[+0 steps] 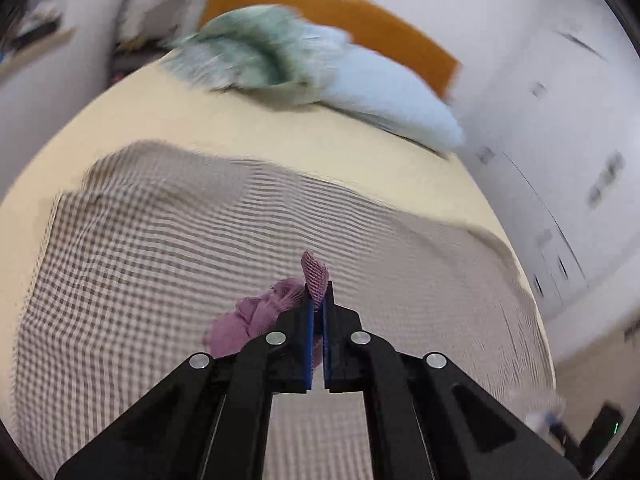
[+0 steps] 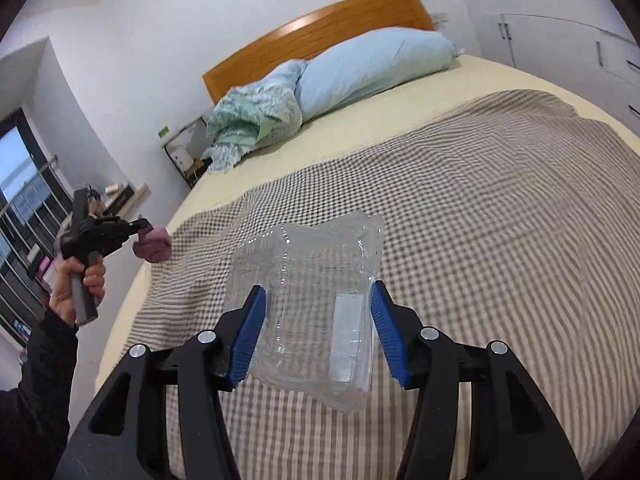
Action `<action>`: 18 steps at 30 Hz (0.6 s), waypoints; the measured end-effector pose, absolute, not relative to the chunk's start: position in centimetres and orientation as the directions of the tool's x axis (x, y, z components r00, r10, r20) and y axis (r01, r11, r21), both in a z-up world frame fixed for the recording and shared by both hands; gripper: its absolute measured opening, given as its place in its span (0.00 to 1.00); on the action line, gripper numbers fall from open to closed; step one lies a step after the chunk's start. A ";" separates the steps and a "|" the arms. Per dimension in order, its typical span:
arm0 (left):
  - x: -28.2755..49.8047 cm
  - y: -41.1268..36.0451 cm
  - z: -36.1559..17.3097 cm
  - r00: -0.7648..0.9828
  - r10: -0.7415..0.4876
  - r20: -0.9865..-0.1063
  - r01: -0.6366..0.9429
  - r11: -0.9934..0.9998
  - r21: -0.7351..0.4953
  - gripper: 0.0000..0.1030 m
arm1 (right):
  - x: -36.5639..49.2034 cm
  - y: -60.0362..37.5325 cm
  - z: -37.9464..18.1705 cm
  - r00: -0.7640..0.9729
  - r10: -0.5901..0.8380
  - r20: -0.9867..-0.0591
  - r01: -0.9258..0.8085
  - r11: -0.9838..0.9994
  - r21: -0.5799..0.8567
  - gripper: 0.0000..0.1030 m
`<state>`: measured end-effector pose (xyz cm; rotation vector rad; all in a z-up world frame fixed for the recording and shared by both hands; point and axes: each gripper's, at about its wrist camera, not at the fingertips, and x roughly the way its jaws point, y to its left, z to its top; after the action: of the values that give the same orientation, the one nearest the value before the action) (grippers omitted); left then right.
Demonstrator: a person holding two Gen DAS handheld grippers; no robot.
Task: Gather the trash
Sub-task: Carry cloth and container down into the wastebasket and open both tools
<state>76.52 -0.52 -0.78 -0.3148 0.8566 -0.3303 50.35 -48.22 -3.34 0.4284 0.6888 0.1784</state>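
The left claw (image 1: pixel 317 300) pinches a purple mesh scrap (image 1: pixel 260 314) above the checked blanket (image 1: pixel 160 240). The right claw (image 2: pixel 318 332) squeezes a clear plastic box (image 2: pixel 316 300). Hold both tight while carrying them.

Checked blanket (image 2: pixel 480 208) over cream bed (image 2: pixel 360 128); blue pillow (image 2: pixel 376 64), wooden headboard (image 2: pixel 320 28).

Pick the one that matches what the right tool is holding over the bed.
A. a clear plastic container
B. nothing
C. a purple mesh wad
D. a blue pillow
A: the right tool has its blue pads against both sides of the clear plastic container, above the checked blanket; the purple mesh wad is pinched in the left tool.
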 end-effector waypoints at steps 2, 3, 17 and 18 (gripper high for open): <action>71.2 -4.2 1.1 0.592 -0.457 -0.664 0.261 0.888 -0.378 0.00 | 46.5 -49.4 -2.9 0.769 0.279 -0.575 0.010 0.894 0.448 0.51; 68.9 -5.7 1.6 0.577 -0.482 -0.659 0.310 0.876 -0.370 0.00 | 44.7 -49.9 -2.8 0.770 0.272 -0.578 0.021 0.893 0.449 0.51; 35.8 -33.7 -8.9 0.119 -0.658 -0.744 0.781 0.525 -0.340 0.00 | 16.7 -62.9 -9.3 0.765 0.006 -0.644 0.432 0.736 0.521 0.51; 34.1 -35.2 -10.4 0.106 -0.630 -0.770 0.790 0.523 -0.320 0.00 | 15.0 -63.8 -10.1 0.762 -0.007 -0.648 0.457 0.714 0.530 0.51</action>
<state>34.11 -35.24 -10.36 0.1891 1.0203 -1.0548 15.02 -63.80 -10.12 0.7396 0.6657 -0.2794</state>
